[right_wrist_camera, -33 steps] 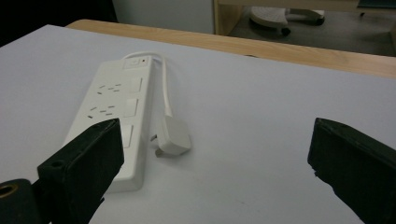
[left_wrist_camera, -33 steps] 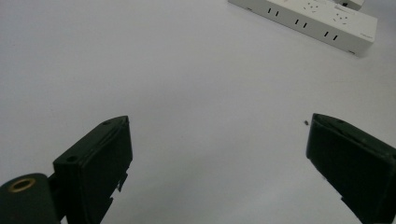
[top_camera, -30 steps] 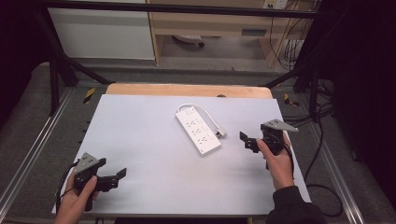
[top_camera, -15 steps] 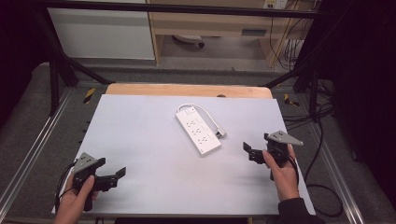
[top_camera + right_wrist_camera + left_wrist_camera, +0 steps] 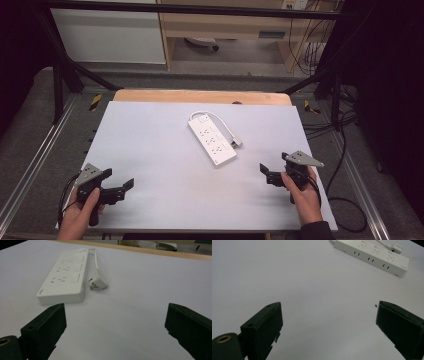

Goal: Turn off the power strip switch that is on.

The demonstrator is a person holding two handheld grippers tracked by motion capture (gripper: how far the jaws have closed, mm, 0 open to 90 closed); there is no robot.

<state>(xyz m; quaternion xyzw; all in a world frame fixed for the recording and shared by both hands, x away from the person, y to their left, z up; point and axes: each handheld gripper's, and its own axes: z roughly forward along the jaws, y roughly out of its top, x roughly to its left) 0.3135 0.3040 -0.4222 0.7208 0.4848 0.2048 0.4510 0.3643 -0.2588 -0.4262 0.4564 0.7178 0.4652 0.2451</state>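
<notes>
"Where is the power strip (image 5: 212, 142)?"

"Mid surface (image 5: 150, 130), at our 12 o'clock. We hold the left gripper (image 5: 120, 189) and right gripper (image 5: 265, 172) wide apart, empty, maybe ready to reach."

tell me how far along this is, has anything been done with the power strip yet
Nothing looks done: the power strip lies flat mid-table, its cord looped beside it and its plug loose on the surface. Nothing is in hand: the left claw and right claw are both open and empty near the front edge. Any handling of the strip remains.
</notes>
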